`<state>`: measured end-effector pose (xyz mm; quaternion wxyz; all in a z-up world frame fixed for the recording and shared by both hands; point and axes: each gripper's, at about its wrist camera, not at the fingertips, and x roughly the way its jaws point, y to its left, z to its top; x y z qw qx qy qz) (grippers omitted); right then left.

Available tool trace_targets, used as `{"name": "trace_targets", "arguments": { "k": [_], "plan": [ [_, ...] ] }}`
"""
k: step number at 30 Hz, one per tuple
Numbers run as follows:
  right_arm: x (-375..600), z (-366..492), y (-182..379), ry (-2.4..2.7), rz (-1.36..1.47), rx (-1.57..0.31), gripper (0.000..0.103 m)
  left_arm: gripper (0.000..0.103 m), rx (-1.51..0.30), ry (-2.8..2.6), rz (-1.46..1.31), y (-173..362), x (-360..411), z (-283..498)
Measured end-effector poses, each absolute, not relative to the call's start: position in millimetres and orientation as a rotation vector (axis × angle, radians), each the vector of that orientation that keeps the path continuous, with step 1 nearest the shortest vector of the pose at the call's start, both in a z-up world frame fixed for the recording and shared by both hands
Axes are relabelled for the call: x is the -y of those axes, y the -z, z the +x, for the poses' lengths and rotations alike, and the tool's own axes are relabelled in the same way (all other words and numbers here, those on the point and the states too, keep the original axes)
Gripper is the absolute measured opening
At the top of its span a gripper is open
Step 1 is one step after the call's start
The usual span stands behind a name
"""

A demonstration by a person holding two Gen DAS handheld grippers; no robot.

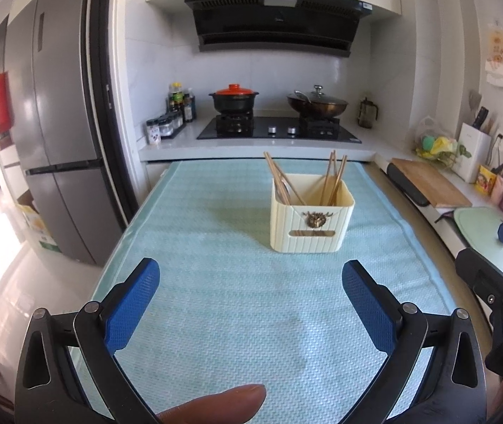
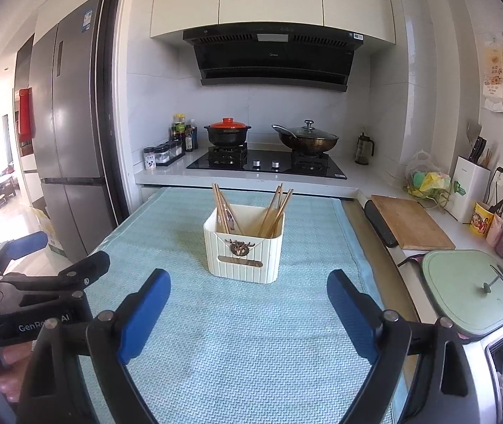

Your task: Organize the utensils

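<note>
A cream ribbed utensil holder with a brass emblem stands on the light blue mat. Several wooden chopsticks lean in it, some left, some right. It also shows in the right wrist view, where a spoon sits among the chopsticks. My left gripper is open and empty, short of the holder. My right gripper is open and empty, just in front of the holder. Each gripper shows at the edge of the other's view.
A gas hob with a red-lidded pot and a wok lies behind the mat. A wooden cutting board and a green lidded pan sit right. A fridge stands left.
</note>
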<state>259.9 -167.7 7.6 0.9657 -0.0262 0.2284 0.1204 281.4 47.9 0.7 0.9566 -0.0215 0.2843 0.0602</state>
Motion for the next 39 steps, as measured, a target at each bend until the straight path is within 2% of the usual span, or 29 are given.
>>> {"name": "trace_targets", "arguments": {
  "k": [39],
  "plan": [
    [165.8, 251.6, -14.3, -0.252, -0.084, -0.456, 0.092, 0.103, -0.578, -0.126, -0.032, -3.2, -50.2, 281.5]
  ]
}}
